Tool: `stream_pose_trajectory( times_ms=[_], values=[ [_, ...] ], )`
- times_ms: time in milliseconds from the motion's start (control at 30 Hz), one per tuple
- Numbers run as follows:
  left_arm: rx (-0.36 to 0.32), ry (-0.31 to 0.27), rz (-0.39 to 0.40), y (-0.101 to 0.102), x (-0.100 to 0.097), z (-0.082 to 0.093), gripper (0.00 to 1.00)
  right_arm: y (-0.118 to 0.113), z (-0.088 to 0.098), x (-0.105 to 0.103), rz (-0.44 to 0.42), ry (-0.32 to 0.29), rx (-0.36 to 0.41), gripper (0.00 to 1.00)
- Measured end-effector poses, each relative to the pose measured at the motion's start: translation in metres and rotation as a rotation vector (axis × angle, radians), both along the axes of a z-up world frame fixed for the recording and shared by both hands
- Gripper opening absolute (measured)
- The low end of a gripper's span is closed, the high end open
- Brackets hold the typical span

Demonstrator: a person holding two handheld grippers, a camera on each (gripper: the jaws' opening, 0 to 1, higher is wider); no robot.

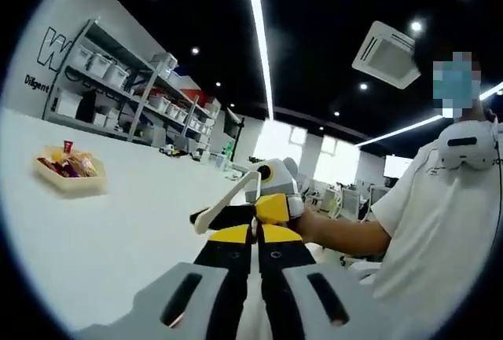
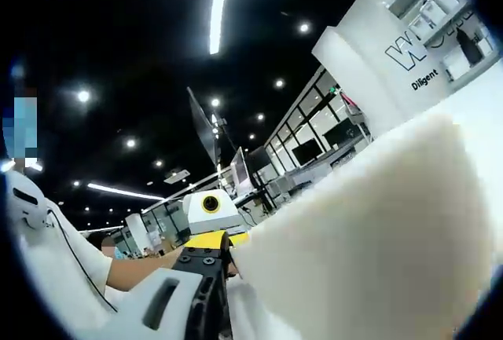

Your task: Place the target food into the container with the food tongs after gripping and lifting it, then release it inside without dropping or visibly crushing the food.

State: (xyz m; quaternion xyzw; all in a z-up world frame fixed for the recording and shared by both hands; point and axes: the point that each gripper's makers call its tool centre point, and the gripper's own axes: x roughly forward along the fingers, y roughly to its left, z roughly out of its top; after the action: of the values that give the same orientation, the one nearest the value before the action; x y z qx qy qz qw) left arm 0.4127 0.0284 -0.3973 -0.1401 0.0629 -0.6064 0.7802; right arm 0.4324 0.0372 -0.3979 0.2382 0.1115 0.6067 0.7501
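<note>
Left gripper [image 1: 253, 273]: your black-and-yellow jaws sit together with no gap.
Tongs [image 1: 226, 199]: slim pale tongs are in your right gripper [image 1: 271, 206], above the smooth white table [image 1: 110, 238].
Food: shiny wrapped snacks fill a shallow cream tray [image 1: 69, 175], well away.
Right gripper [image 2: 206, 277]: a large pale foam-like block [image 2: 377, 246] hides the jaws; you cannot tell their state.

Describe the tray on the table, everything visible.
The tray is a shallow, pale cream rectangular container with low flared walls, plastic or paper by its look. It sits flat on the white table, far left in the left gripper view, well away from both grippers and the tongs. It holds a small heap of snacks in red, orange and purple wrappers, some poking above the rim. Nothing else touches it. Finer detail is too small to read.
</note>
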Motion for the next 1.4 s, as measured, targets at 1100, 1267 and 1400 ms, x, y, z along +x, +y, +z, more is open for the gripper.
stream_pose_trajectory(
  times_ms=[1100,1267,1400],
  values=[
    [0.093,-0.065,0.003,0.019,-0.004,0.000,0.01,-0.042,-0.002,0.009,-0.051,0.017,0.002,0.29],
    [0.113,-0.079,0.008,0.022,-0.004,-0.002,0.01,-0.043,-0.005,0.008,-0.046,0.024,-0.014,0.27],
    [0.143,-0.090,0.009,0.024,-0.003,-0.007,0.01,-0.045,-0.015,0.008,-0.047,-0.003,-0.082,0.29]
  ],
)
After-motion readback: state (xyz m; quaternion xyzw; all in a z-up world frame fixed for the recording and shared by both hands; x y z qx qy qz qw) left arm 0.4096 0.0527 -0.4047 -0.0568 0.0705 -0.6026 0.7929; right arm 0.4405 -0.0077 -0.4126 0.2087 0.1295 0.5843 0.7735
